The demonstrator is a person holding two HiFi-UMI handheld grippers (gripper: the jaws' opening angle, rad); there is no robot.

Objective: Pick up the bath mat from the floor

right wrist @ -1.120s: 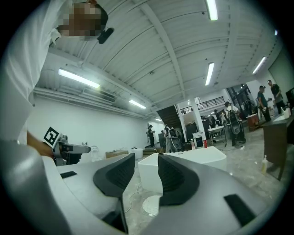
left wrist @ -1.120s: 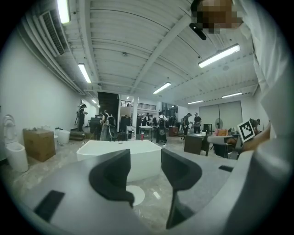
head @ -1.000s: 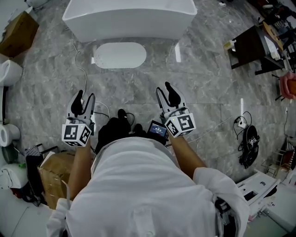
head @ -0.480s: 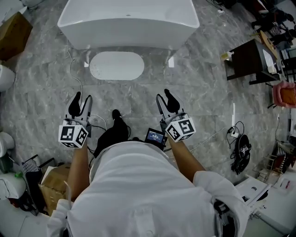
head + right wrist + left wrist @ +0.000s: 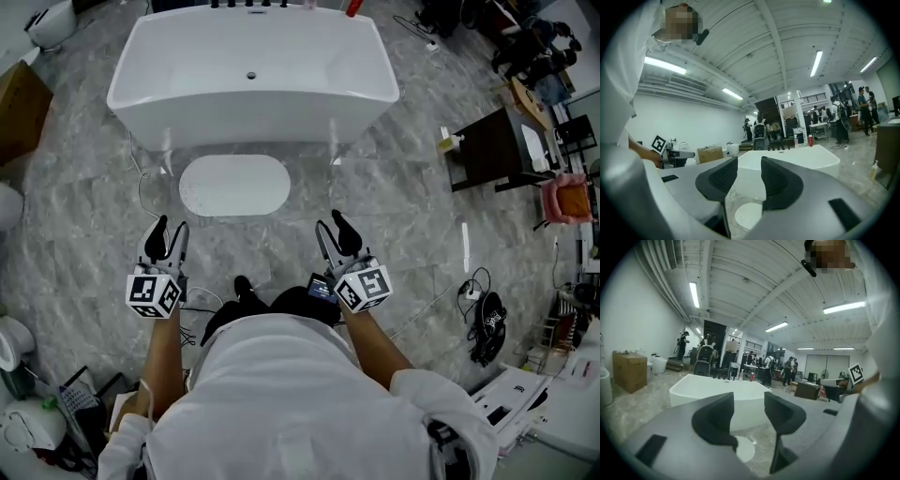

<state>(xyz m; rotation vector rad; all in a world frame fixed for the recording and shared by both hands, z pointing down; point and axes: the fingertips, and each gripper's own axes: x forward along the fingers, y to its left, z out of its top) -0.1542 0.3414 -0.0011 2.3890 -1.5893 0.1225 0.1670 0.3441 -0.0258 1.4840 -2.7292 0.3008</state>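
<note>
The white oval bath mat (image 5: 234,185) lies flat on the grey marble floor, just in front of the white bathtub (image 5: 251,75). It also shows low between the jaws in the left gripper view as the mat (image 5: 744,450) and in the right gripper view as the mat (image 5: 749,215). My left gripper (image 5: 166,234) is held in the air short of the mat's left end, jaws open and empty. My right gripper (image 5: 335,230) hangs short of the mat's right end, also open with nothing between its fingers. Both point toward the tub.
A dark side table (image 5: 492,150) stands at the right. Cables and a black bag (image 5: 487,326) lie on the floor at the right. A thin cable (image 5: 141,183) runs by the mat's left side. Boxes and clutter (image 5: 37,422) sit at the lower left. People stand far behind the tub.
The person has stepped back and the view tilted up: the whole tub now shows and the mat sits lower in view. Both grippers kept their spacing and opening.
</note>
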